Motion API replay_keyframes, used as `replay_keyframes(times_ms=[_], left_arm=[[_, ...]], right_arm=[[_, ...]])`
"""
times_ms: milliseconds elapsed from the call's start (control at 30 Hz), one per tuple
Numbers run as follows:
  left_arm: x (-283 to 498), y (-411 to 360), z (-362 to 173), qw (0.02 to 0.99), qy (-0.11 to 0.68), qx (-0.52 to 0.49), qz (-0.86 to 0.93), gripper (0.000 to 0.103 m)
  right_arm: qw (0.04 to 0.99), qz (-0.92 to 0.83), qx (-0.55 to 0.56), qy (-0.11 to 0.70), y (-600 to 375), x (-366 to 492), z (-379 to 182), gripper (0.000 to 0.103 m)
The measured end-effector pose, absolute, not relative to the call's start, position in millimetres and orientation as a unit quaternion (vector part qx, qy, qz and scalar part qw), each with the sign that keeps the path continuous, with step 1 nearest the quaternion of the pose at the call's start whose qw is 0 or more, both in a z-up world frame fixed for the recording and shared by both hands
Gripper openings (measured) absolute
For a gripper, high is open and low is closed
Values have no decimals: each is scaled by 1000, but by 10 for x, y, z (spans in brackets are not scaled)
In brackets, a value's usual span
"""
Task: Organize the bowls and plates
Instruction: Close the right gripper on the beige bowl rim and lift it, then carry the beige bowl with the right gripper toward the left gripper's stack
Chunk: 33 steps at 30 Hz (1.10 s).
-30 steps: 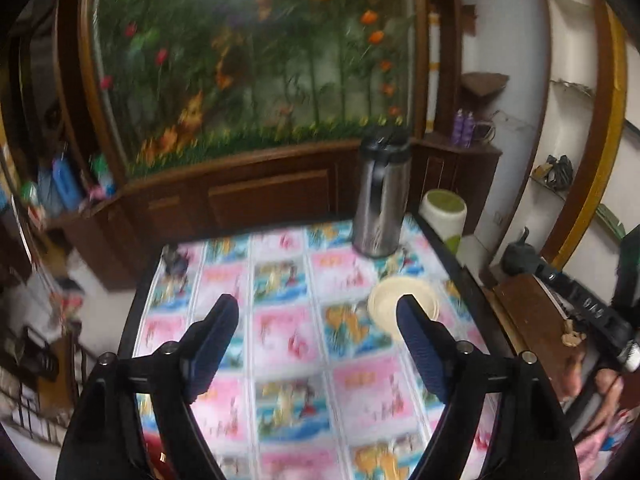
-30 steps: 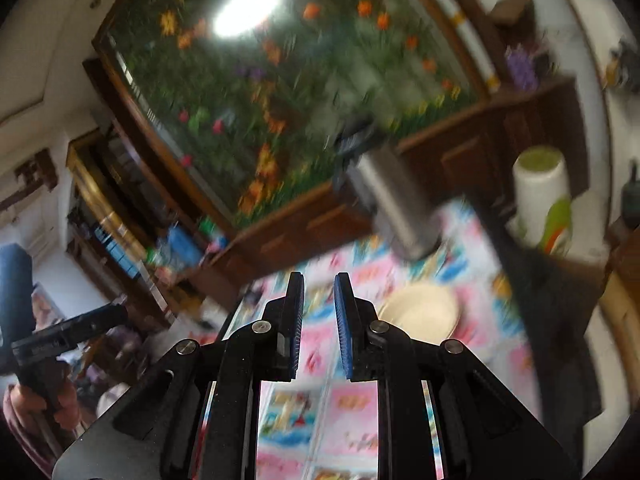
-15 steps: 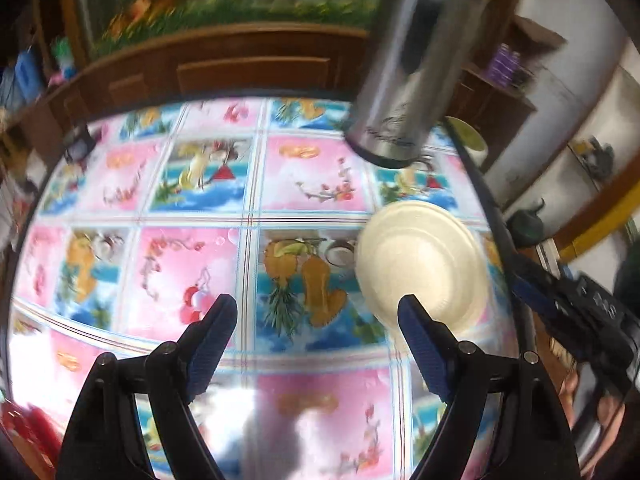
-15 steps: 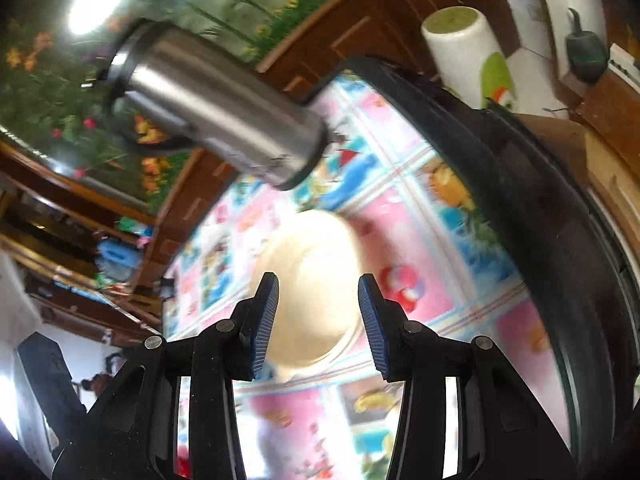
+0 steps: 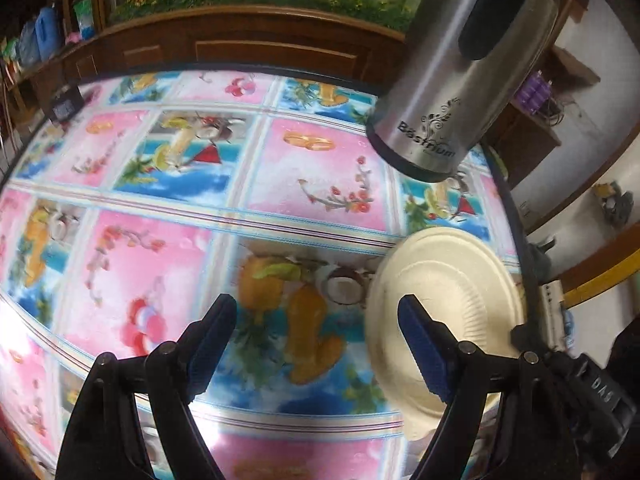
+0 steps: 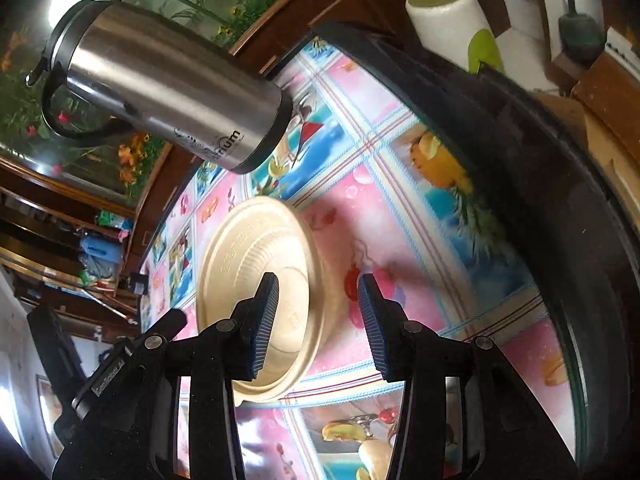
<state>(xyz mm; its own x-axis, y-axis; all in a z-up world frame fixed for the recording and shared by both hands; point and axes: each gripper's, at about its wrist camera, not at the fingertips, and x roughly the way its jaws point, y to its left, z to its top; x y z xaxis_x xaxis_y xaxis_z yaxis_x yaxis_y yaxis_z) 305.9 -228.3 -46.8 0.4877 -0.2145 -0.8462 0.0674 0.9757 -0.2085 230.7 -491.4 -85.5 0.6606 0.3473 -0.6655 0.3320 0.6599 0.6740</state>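
Note:
A cream paper plate (image 5: 452, 292) lies on the colourful tablecloth near the table's right edge; it also shows in the right wrist view (image 6: 256, 264). My left gripper (image 5: 316, 340) is open and empty above the cloth, its right finger (image 5: 420, 344) over the plate's left part. My right gripper (image 6: 316, 320) is open and empty, its left finger (image 6: 262, 324) over the plate and its right finger over the cloth beside the plate's rim.
A steel thermos jug (image 5: 460, 72) stands just behind the plate, also in the right wrist view (image 6: 168, 84). The table's dark rim (image 6: 540, 168) runs close on the right. A white and green cylinder (image 6: 452, 24) stands beyond it. A wooden cabinet (image 5: 240, 48) lies behind.
Both grippers have come down and forward toward the plate. My right gripper has opened from nearly shut to wide. The left gripper stays open.

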Motion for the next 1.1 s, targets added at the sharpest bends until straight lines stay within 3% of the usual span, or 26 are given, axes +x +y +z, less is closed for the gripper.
replay_keyframes(times_ms=[400, 567, 800, 867, 1100], left_arm=[[3005, -2537, -532, 847, 514, -74, -114, 80], [3017, -2561, -571, 846, 519, -65, -109, 60], [3039, -2545, -602, 843, 523, -70, -107, 44], [3049, -2537, -621, 840, 527, -73, -108, 44], [3042, -2525, -677, 833, 536, -80, -114, 29]], right_arm=[[803, 9, 442, 400, -4894, 2293, -902, 41], [795, 5, 453, 403, -4901, 2309, -982, 41], [796, 5, 460, 393, -4880, 2282, -954, 41], [802, 4, 453, 390, -4853, 2273, -921, 40], [808, -13, 452, 379, -4886, 2235, -905, 26]])
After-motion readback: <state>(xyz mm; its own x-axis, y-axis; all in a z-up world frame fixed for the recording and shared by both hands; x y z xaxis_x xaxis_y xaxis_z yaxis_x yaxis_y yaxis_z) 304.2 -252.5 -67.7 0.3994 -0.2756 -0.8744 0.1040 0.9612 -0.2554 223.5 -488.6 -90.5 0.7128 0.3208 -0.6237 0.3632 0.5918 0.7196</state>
